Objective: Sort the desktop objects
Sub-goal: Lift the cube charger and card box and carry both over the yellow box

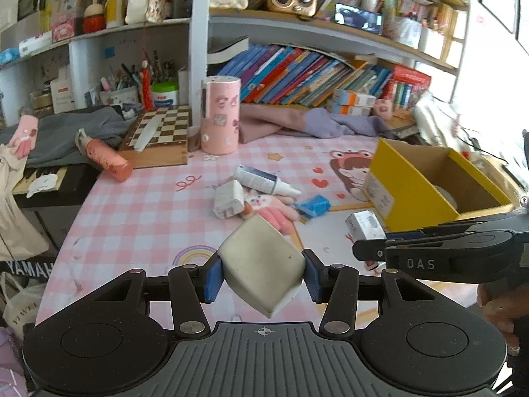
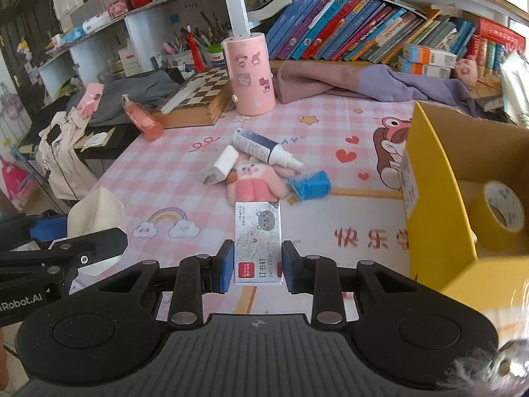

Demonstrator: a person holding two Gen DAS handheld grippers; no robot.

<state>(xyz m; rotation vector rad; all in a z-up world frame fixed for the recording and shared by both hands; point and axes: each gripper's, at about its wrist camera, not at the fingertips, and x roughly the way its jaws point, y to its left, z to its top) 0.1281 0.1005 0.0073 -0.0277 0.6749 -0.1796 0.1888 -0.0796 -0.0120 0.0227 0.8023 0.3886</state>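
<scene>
We had both hands full here. The left gripper (image 1: 263, 273) was clamped on a grey-white block (image 1: 261, 264), turned cornerwise between the blue pads (image 1: 213, 279), held up above the pink checked mat (image 1: 139, 205). Could be a big eraser, hard to say from this angle. The right gripper (image 2: 258, 266) was pinching a small staple box (image 2: 258, 243) by its sides, label facing up, cat drawing on it, also off the mat.

Just right of the staple box sat the yellow box (image 2: 429, 198), open on top, with a roll of yellow tape (image 2: 499, 213) lying inside it.

Still loose on the mat, in one little heap near the middle: a white charger (image 2: 221, 165), a pink plush glove (image 2: 254, 182) touching it, a white-and-navy tube (image 2: 264, 149) lying across the glove's top, and a blue thing (image 2: 312, 185) just right of the glove.

Further back stood a pink canister (image 2: 249, 72) beside a chessboard (image 2: 201, 92), with a pink bottle (image 2: 143, 120) lying on its side to the left, and purple cloth (image 2: 363, 82) bunched under the books (image 2: 347, 29).
</scene>
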